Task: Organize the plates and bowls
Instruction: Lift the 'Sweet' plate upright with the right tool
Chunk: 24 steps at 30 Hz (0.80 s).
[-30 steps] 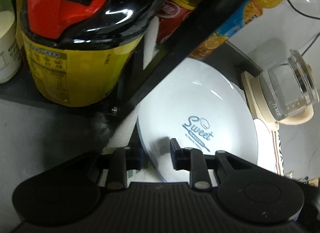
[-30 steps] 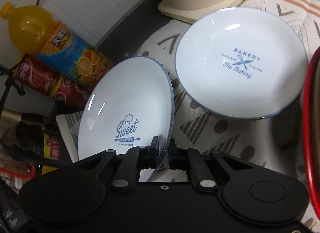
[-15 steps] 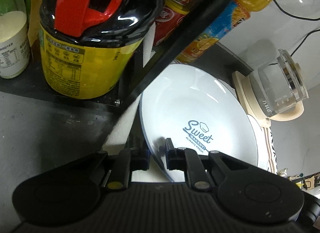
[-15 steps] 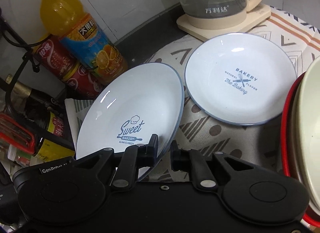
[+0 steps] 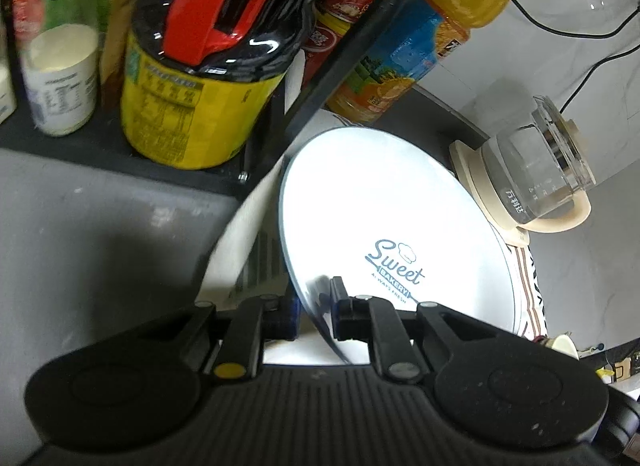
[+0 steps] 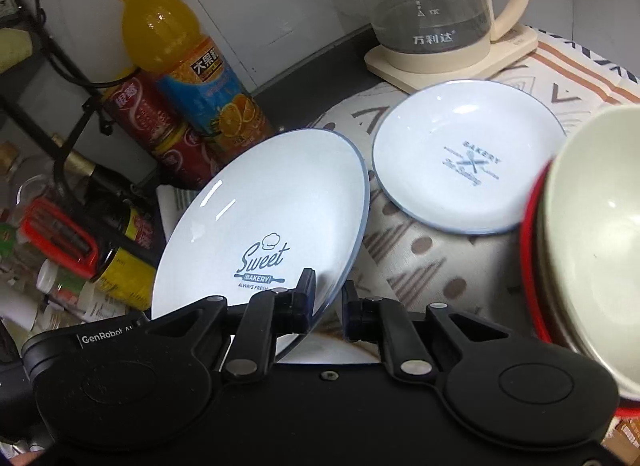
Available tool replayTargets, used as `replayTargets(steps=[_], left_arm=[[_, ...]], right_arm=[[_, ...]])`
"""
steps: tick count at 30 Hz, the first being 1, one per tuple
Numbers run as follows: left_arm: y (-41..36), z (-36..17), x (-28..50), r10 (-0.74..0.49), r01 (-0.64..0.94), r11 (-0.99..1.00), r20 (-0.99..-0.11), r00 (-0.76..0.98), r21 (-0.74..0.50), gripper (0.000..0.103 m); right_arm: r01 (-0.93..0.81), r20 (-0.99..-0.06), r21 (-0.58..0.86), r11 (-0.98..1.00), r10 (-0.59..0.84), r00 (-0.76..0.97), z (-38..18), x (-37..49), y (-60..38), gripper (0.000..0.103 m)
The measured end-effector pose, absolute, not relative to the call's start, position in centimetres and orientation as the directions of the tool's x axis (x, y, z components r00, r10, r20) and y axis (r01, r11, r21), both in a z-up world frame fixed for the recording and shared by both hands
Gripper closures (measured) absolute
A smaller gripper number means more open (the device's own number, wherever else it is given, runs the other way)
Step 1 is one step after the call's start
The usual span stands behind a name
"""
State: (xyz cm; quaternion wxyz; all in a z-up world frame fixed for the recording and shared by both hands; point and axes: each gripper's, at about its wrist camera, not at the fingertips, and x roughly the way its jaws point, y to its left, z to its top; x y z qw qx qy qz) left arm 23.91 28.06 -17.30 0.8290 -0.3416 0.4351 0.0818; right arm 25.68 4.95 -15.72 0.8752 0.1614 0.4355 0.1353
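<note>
A white plate printed "Sweet Bakery" [image 5: 380, 217] is held tilted above the patterned cloth, gripped at two places on its blue rim. My left gripper [image 5: 316, 306] is shut on the rim's near edge, one finger under the plate and one on its face. In the right wrist view the same plate [image 6: 272, 201] has my right gripper [image 6: 328, 298] shut on its lower right rim. A second white plate marked "Bakery" [image 6: 468, 157] lies flat on the cloth beyond. A stack of bowls [image 6: 592, 234], cream inside a red one, fills the right edge.
A glass kettle [image 6: 436, 5] on its cream base stands at the back. An orange juice bottle [image 6: 180, 53] and red cans stand left of the plates. A black rack bar [image 5: 348, 37] with a yellow jar [image 5: 192, 105] and bottles is close on the left.
Both grippers have risen and drawn back with the Sweet plate between them. The left jaws closed tighter on its rim. The bowl stack has come into the right wrist view.
</note>
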Motion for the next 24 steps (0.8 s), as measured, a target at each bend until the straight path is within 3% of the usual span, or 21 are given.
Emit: replayTargets(steps=[24], left_arm=[[23.7,-15.4,10.2,-0.075,-0.531,0.717,-0.807,0.586,-0.452,0.090]], right_arm=[[-0.257,-0.729,0.356,0.898,0.439,0.526,-15.5,14.5,2.8,0.090]])
